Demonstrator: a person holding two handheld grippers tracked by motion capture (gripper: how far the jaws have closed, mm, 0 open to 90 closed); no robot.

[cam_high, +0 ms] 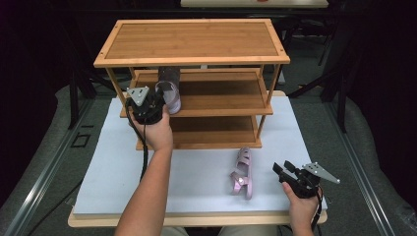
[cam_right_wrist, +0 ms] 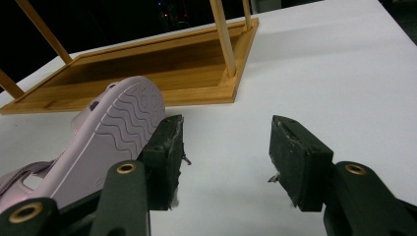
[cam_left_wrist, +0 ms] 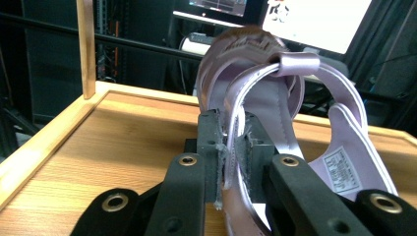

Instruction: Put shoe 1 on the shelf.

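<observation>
We see the left tool (cam_left_wrist: 229, 152) clamped on a pink sandal's (cam_left_wrist: 275, 98) strap over the wooden rack's (cam_high: 196, 42) middle shelf. The right tool (cam_right_wrist: 223, 157) gapes open on the white bench (cam_high: 196, 182), just right of a second sandal (cam_high: 242, 173).

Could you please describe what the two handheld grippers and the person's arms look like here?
Both the left gripper and the right gripper are black with two blocky jaws, brass-coloured rivets at the joints and worn, frayed pads. Each carries a grey three-cornered plate on top and trails a black cable. The forearms are bare, with no sleeves in view.
</observation>
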